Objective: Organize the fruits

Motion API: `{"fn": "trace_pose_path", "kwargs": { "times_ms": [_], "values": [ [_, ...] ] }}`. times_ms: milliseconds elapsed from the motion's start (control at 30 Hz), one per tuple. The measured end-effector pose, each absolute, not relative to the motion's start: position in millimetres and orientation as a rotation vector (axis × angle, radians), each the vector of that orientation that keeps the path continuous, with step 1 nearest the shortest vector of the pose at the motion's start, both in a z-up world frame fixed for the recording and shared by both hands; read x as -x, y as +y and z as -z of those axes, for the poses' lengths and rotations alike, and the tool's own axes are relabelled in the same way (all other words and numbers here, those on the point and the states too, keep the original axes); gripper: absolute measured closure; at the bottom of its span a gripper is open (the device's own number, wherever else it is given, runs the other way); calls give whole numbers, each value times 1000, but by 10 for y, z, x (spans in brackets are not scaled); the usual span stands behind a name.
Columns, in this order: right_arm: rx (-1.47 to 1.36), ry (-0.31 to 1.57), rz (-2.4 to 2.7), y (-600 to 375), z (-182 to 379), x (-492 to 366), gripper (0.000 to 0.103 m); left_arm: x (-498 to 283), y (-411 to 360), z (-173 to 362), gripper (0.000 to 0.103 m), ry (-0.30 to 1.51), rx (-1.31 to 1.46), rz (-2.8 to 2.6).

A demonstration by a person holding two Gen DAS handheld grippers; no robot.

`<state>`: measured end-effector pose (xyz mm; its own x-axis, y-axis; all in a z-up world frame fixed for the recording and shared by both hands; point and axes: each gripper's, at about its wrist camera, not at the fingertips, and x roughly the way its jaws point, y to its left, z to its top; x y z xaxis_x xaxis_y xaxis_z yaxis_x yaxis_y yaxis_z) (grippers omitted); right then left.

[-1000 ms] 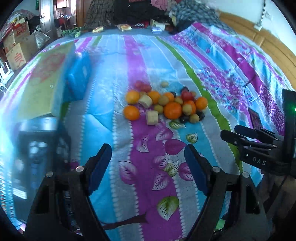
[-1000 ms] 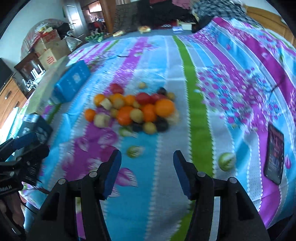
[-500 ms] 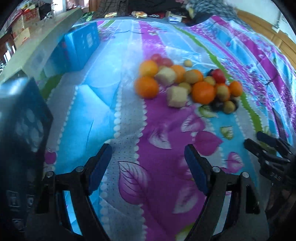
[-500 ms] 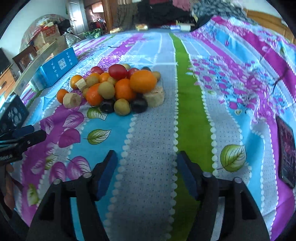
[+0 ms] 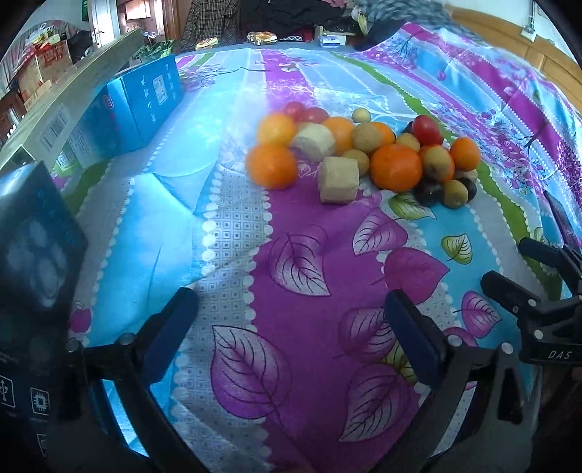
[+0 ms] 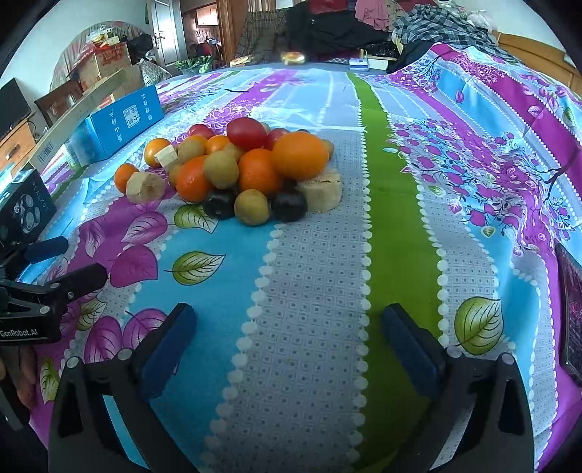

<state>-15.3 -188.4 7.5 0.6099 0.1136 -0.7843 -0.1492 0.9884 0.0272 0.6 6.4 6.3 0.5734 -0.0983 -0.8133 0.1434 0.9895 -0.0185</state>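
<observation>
A bedsheet (image 6: 320,276) striped in purple, blue, grey and green, printed with leaves, is spread across both views. A blue box (image 5: 145,105) is seen at the upper left, beside a long pale carton (image 5: 69,94). A dark box (image 5: 32,236) is found at the left edge. A dark phone (image 6: 573,305) is laid at the right edge. Piled clothes (image 6: 345,25) are seen along the top.

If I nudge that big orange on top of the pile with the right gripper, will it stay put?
Probably not. The big orange is round and perched on other fruit, so it would likely roll off. Neighbours such as the red tomato may shift too. The right gripper is open, well short of it.
</observation>
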Motion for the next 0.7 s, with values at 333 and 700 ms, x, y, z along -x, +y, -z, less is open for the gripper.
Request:
{"fn": "trace_pose_path", "kwargs": {
  "times_ms": [333, 700],
  "values": [
    [31, 898, -156, -1907, -75, 161, 0, -39, -10, -25, 0, 955, -15, 30],
    [16, 895, -160, -1921, -78, 156, 0, -9, -15, -4, 0, 930, -22, 24]
  ]
}}
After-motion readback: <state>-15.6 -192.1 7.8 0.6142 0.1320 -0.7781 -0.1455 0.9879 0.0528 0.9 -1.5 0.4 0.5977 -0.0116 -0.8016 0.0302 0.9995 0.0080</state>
